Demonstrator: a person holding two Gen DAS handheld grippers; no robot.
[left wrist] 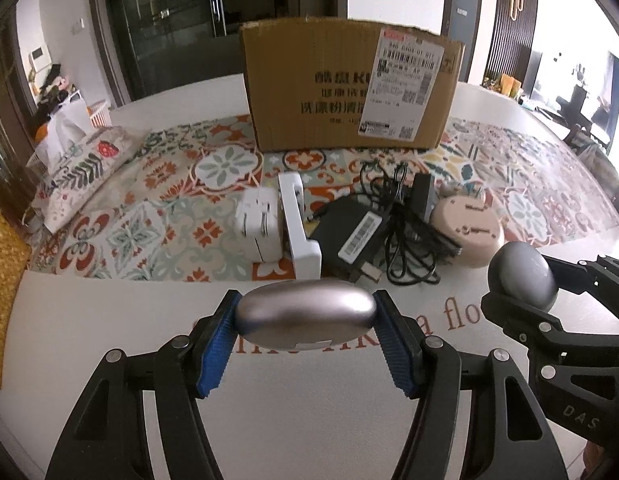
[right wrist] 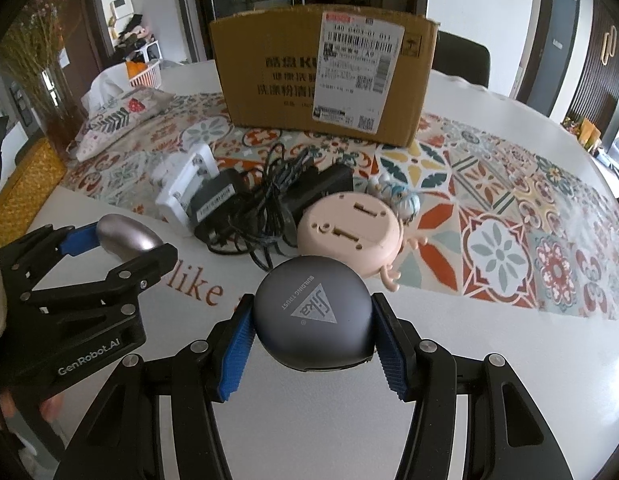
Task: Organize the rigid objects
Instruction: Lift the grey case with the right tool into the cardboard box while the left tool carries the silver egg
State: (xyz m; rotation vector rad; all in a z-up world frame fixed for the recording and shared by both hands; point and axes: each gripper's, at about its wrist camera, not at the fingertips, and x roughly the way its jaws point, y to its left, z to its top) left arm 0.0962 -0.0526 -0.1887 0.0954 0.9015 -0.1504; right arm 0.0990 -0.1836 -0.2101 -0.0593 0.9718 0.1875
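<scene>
Both grippers are matte black linkage frames with round silver pivot screws and ribbed blue pads on the inner finger faces. The left gripper point(left wrist: 305, 316) fills the lower frame of its own view; in the right wrist view its body at lower left bears white "GenRobot.AI" lettering. The right gripper point(right wrist: 311, 328) shows white letters "DAS" at lower right of the left view.

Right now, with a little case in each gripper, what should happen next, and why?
Probably carry both toward the cardboard box. The left gripper pinches a silver oval case, the right gripper a round grey case, both seem clear of the table, and the box stands just behind the clutter.
</scene>
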